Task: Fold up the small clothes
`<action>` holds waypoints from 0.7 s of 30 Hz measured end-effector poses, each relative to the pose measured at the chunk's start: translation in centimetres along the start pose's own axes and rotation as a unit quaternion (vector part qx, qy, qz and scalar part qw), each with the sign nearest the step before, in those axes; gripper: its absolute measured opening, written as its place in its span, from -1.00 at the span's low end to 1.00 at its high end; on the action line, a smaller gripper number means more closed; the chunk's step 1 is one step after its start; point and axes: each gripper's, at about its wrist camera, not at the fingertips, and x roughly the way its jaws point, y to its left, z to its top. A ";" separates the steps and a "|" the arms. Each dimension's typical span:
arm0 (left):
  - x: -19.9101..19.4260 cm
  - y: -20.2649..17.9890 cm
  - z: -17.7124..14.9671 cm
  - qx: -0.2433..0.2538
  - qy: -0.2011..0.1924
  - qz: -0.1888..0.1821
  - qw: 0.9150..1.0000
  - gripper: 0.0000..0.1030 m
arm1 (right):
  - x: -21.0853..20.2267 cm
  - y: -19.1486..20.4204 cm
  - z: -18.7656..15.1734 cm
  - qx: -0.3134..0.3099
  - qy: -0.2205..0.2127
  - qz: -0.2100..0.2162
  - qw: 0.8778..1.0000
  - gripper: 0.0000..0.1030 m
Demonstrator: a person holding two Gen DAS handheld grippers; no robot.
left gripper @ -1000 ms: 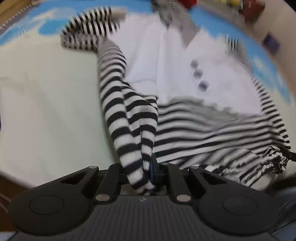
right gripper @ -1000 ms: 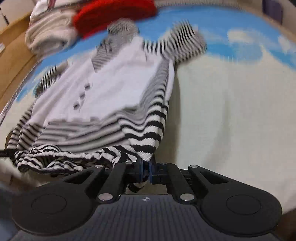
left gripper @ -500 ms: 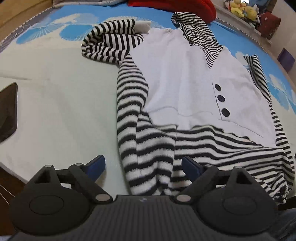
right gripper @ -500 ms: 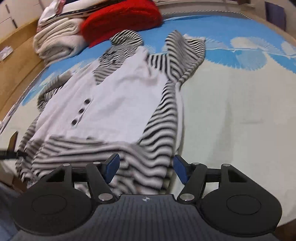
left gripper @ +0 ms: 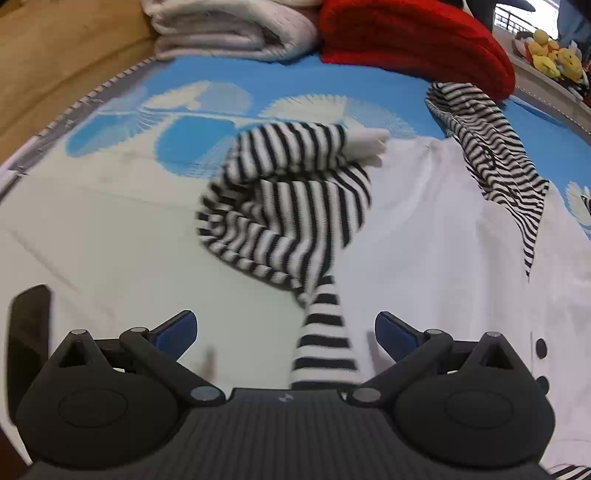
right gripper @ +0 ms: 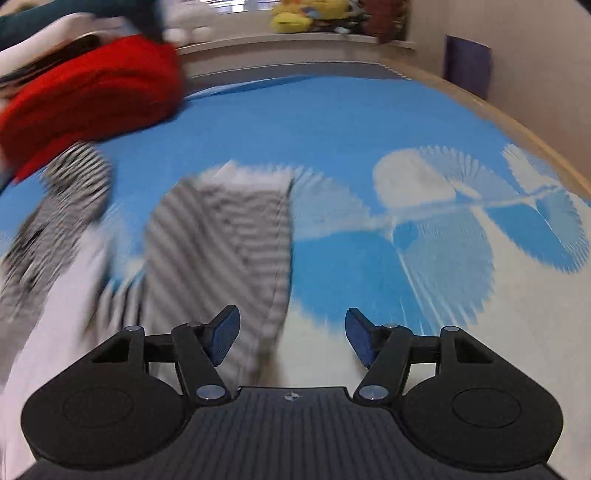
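Your left gripper (left gripper: 286, 332) is tilted down at the bed, both blue pads (left gripper: 177, 328) spread as wide as they go, and its jaws have just been opening. Nothing's pinched: the striped sleeve (left gripper: 284, 214) runs up btwn the pads w/o touching either, then bunches into a loose fold on the sheet past the gripper. The white cuff (left gripper: 365, 147) pokes out at the far end of that bunch.

The baby suit (left gripper: 461, 240) lies flat on the blue-and-white sheet (left gripper: 110, 221), white chest panel to the right of the sleeve, striped hood (left gripper: 487, 147) at the suit's top, reaching toward the red blanket (left gripper: 413, 44). 2 dark buttons (left gripper: 541, 347) show at the right edge, beside your left gripper's housing. Folded white blankets (left gripper: 229, 33) sit left of the red one, behind the suit. Dark flat object (left gripper: 27, 332) at the left edge, near the housing; can't tell what it is.

Your right gripper (right gripper: 291, 336) also points down at the sheet, pads parted about halfway, having just opened. No cloth is gripped. The other striped sleeve (right gripper: 221, 240) lies ahead of it and slightly left, its lower end passing just beside the left pad (right gripper: 223, 339); the view is motion-blurred, so contact there is unclear. The right pad sits over bare sheet. Red blanket is at the upper left, beyond the suit, and yellow plush toys (right gripper: 299, 16) are on the ledge behind the bed.
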 end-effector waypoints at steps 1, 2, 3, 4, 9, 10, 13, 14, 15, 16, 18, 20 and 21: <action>0.3 -0.4 0.2 0.001 0.002 0.001 1.000 0.99 | 1.8 0.1 1.3 0.008 0.000 -0.008 1.000 0.28; 0.6 -0.8 0.4 0.007 0.006 0.000 1.000 0.99 | 3.8 0.3 2.7 0.016 0.001 -0.019 1.000 0.29; 1.0 -1.2 0.4 0.013 0.010 -0.001 1.000 0.99 | 5.7 0.5 3.9 0.025 0.004 -0.028 0.999 0.30; 1.3 -1.7 0.4 0.019 0.014 -0.002 1.000 0.99 | 7.2 0.7 4.7 0.032 0.007 -0.032 0.999 0.34; 3.0 -3.4 0.4 0.031 0.039 -0.015 0.999 0.99 | 12.9 1.7 6.1 0.030 0.038 -0.021 0.999 -0.38; 3.1 -3.7 0.4 0.038 0.039 -0.016 0.998 0.99 | 12.6 2.5 5.8 -0.015 0.016 -0.026 0.999 -0.92; 2.9 -4.1 0.3 0.048 0.030 -0.005 0.998 0.99 | 12.2 3.5 4.8 -0.148 0.015 -0.125 0.981 -0.96; 2.7 -4.1 0.3 0.048 0.029 -0.006 0.998 0.99 | 12.3 2.7 4.5 -0.183 0.019 -0.193 0.964 -0.96; 2.6 -4.0 0.2 0.048 0.027 -0.006 0.998 0.99 | 12.5 1.4 4.2 -0.204 0.033 -0.254 0.945 -0.96; 2.3 -4.0 0.2 0.048 0.024 -0.005 0.999 0.99 | 12.6 -0.2 3.9 -0.220 0.049 -0.298 0.928 -0.96; 1.9 -3.8 0.1 0.051 0.018 -0.002 0.999 0.99 | 12.5 -3.9 2.7 -0.229 0.101 -0.333 0.909 -0.95; 1.7 -3.6 0.1 0.052 0.017 -0.001 0.998 0.99 | 12.5 -6.4 0.4 -0.265 0.169 -0.340 0.887 -0.93; 1.7 -3.5 0.1 0.052 0.017 0.000 0.999 0.99 | 12.0 -6.8 -0.7 -0.295 0.173 -0.350 0.872 -0.86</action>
